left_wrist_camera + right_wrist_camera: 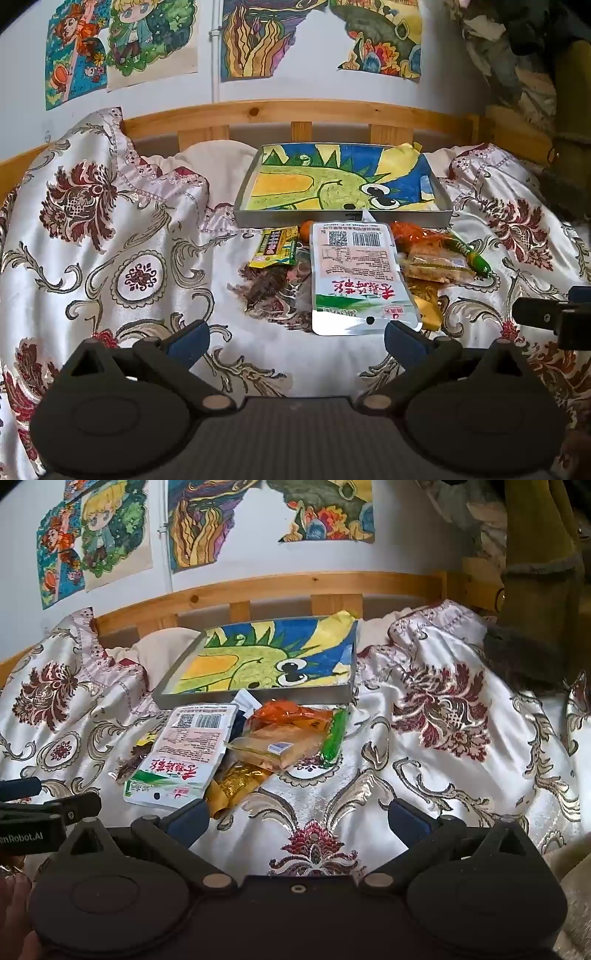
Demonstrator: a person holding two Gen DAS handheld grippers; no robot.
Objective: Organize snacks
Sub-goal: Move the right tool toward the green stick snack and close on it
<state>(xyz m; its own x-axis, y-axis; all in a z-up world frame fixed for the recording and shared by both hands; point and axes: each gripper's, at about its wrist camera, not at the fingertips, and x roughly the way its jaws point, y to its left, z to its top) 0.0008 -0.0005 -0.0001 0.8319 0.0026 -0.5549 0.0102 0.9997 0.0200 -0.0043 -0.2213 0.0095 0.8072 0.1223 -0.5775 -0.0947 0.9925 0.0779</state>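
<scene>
A pile of snack packets lies on the bedspread in front of a shallow grey tray (343, 218) lined with a dragon drawing. On top is a large white pouch (356, 273) with red lettering; it also shows in the right wrist view (184, 753). Beside it are a yellow-green packet (275, 247), an orange packet (291, 712), a clear biscuit pack (273, 747), a gold packet (236, 781) and a green stick (334, 738). My left gripper (295, 338) is open, just short of the pouch's near edge. My right gripper (297, 818) is open over bare bedspread, right of the pile.
The floral satin bedspread (110, 258) is rumpled into folds on both sides. A wooden bed rail (295, 114) and a wall with drawings stand behind the tray (258, 698). Dark clothing (535, 627) hangs at the far right.
</scene>
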